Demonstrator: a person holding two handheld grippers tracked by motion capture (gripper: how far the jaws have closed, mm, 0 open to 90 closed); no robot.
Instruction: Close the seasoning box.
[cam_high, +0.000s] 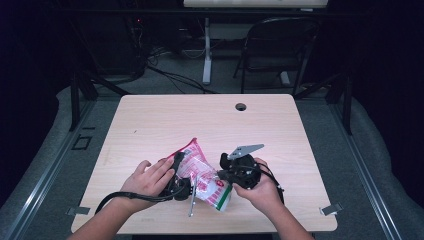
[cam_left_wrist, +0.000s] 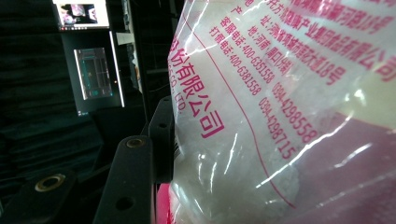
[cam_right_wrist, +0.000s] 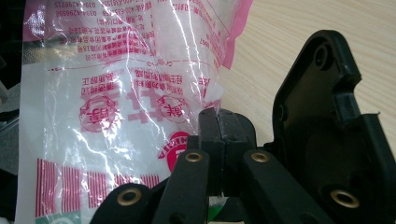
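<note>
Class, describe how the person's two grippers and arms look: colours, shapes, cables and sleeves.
Both the left gripper and right gripper are black, with flat jaws joined by brass-coloured rivets. A black cable trails from the left one, and a grey three-cornered plate tops the right. No sleeves cover the forearms.

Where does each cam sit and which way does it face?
High view: above the person's side, facing forward and down on the table; both hands, left tongs, right tongs.
Left gripper view: on left tongs, against the bag; one jaw shows.
Right gripper view: on right tongs, jaws pinching the bag edge.
Shared: the bag.
</note>
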